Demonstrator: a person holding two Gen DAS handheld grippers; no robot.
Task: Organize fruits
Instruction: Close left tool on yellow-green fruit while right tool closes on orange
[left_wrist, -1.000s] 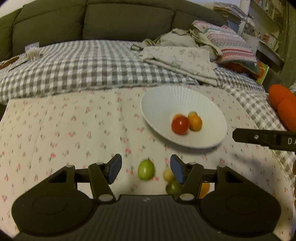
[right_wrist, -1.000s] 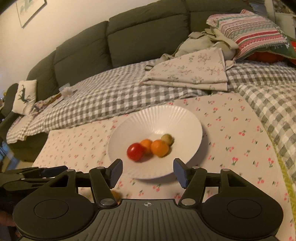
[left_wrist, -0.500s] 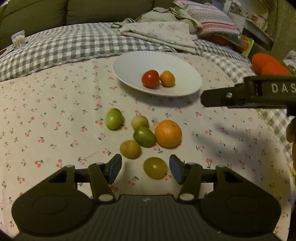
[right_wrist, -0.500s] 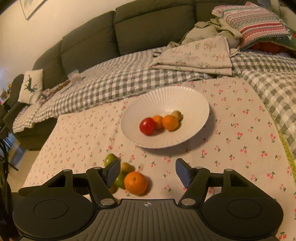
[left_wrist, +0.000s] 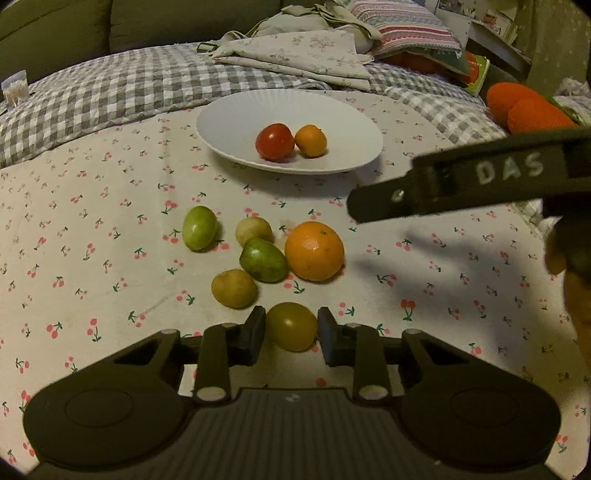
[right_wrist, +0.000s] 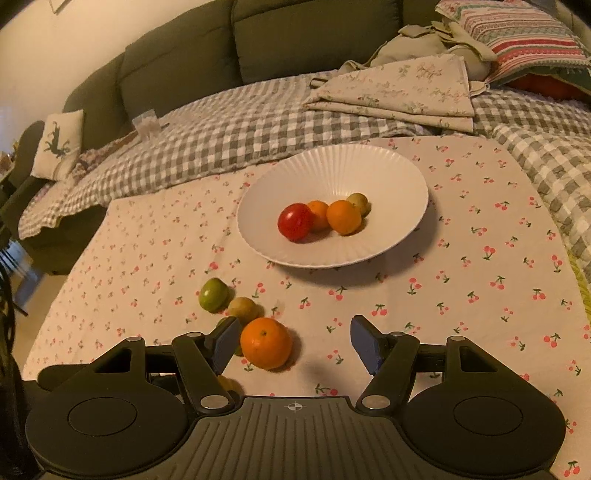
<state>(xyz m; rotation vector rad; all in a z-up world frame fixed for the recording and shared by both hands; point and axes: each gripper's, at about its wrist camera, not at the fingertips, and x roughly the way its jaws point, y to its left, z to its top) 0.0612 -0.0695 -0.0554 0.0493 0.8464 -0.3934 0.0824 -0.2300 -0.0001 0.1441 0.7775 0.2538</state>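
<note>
A white ribbed plate (left_wrist: 332, 110) (right_wrist: 388, 173) holds a red tomato (left_wrist: 274, 141) (right_wrist: 295, 220), small oranges (right_wrist: 343, 217) and a yellow-green fruit (right_wrist: 359, 201). Loose on the cherry-print cloth lie a large orange (left_wrist: 314, 251) (right_wrist: 266, 343), green fruits (left_wrist: 199, 228) (left_wrist: 263, 259) and yellowish ones (left_wrist: 253, 229) (left_wrist: 233, 288). My left gripper (left_wrist: 291, 330) is closed around an olive-green tomato (left_wrist: 291, 326) on the cloth; both pads sit at its sides. My right gripper (right_wrist: 293, 343) is open and empty, above the cloth, with the large orange by its left finger.
A grey checked blanket (right_wrist: 240, 125), folded floral cloths (right_wrist: 399, 88), a striped pillow (right_wrist: 517, 33) and a dark sofa (right_wrist: 295, 37) lie behind the plate. Orange cushions (left_wrist: 524, 107) sit at the far right. The right gripper's arm (left_wrist: 461, 184) crosses the left wrist view.
My left gripper drew back from near the plate, came down over the loose fruit and narrowed its fingers around the olive-green tomato. My right gripper drew back and rose, staying open.
</note>
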